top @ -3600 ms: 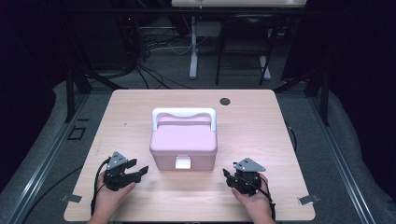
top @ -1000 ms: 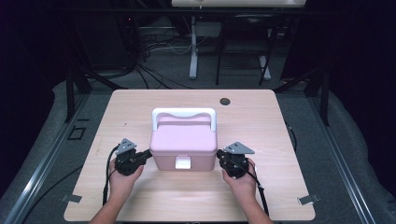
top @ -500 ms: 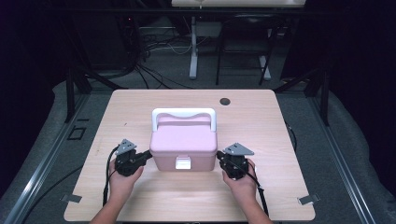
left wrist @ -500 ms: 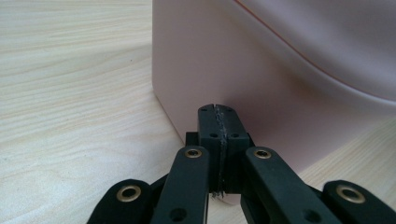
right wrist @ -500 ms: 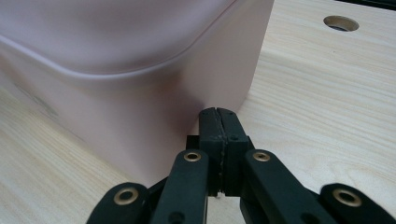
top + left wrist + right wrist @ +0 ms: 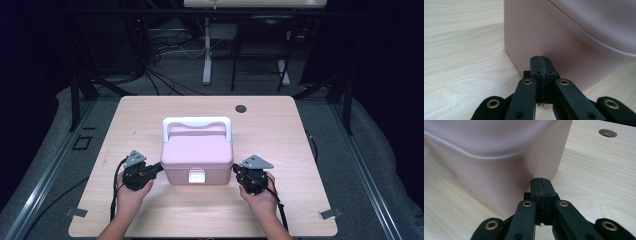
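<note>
A pink lidded box [image 6: 197,155] with a white handle [image 6: 196,122] and a white front latch [image 6: 196,176] stands in the middle of the wooden table [image 6: 280,125]. My left gripper [image 6: 159,169] is shut with nothing held, its tips against the box's left side wall [image 6: 536,42]; in the left gripper view my left gripper [image 6: 541,59] has its jaws pressed together. My right gripper [image 6: 234,170] is likewise shut and empty, its tips at the box's right side wall [image 6: 506,185]; in the right gripper view my right gripper [image 6: 540,180] touches that wall low down.
A round cable hole [image 6: 241,108] sits in the table's far right part, the same hole [image 6: 607,132] showing in the right gripper view. Desk legs and cables [image 6: 165,55] stand on the floor beyond the far edge. Bare wood surrounds the box.
Both grippers moved inward from the table's front corners to the box's sides and shut. Over the last second they hardly moved.
</note>
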Demonstrator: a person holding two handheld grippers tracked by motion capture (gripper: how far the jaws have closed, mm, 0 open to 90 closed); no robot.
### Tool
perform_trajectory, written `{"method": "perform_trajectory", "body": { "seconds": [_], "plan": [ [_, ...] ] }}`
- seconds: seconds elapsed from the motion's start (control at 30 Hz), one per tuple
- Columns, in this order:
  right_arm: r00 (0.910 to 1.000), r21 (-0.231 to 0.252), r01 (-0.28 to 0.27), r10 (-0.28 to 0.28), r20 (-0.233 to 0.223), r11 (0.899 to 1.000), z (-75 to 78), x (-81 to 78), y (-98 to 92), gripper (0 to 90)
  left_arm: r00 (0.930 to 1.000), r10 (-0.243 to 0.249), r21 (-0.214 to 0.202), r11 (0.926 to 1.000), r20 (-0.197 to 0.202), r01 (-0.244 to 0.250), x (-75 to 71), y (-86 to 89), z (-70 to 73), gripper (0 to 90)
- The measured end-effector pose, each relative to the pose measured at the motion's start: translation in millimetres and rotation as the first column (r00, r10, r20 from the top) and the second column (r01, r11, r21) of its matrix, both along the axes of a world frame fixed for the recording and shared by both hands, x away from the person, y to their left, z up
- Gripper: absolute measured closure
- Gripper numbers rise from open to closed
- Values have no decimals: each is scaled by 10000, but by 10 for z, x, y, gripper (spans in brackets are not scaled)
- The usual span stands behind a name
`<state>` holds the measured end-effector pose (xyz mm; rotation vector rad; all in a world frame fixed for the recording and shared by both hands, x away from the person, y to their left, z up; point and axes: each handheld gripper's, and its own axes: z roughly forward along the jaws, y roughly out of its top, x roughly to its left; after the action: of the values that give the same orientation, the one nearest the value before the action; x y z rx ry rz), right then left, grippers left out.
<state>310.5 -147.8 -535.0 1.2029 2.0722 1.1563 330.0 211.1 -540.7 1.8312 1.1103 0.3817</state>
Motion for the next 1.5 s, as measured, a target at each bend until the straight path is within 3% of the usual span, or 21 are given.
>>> {"method": "perform_trajectory", "body": {
  "seconds": [1.5],
  "plan": [
    [9973, -585, -644, 622, -390, 9962, 75, -403, -77, 900, 9972, -663, 322, 9972, -350, 674, -355, -28, 55, 900]
  ]
}}
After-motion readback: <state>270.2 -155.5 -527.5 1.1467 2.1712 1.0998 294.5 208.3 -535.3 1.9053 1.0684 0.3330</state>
